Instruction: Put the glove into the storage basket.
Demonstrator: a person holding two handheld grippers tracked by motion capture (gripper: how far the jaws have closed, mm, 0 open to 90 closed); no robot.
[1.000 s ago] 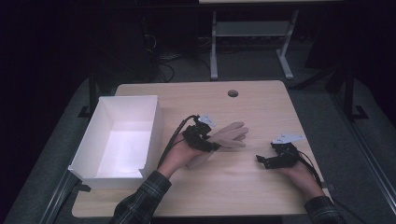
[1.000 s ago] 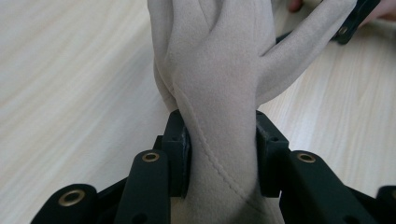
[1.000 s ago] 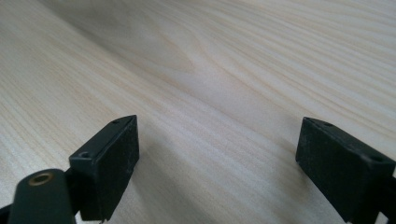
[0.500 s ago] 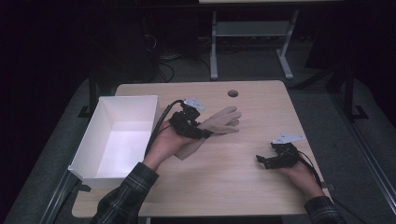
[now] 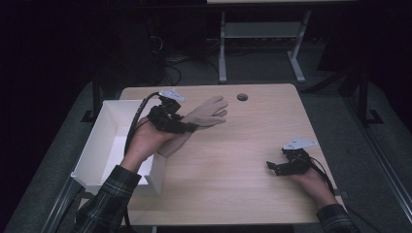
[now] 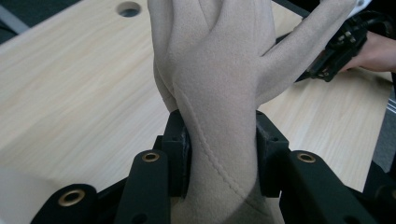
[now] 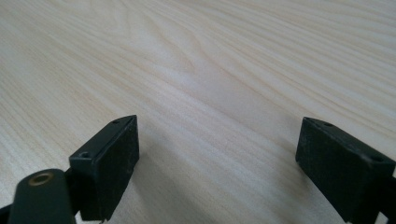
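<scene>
The left gripper (image 5: 180, 127), fingers clamped on the beige glove's (image 5: 206, 114) cuff, has carried it farther left toward the white box (image 5: 104, 141), while the right gripper (image 5: 278, 166) stays near the table's (image 5: 233, 160) right, fingers wide.

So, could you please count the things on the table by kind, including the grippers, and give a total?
Beige glove: 1, clamped in the left gripper
White box: 1, at the table's left edge
Grippers: 2, the left one and the right gripper, which is open
Total: 4
</scene>
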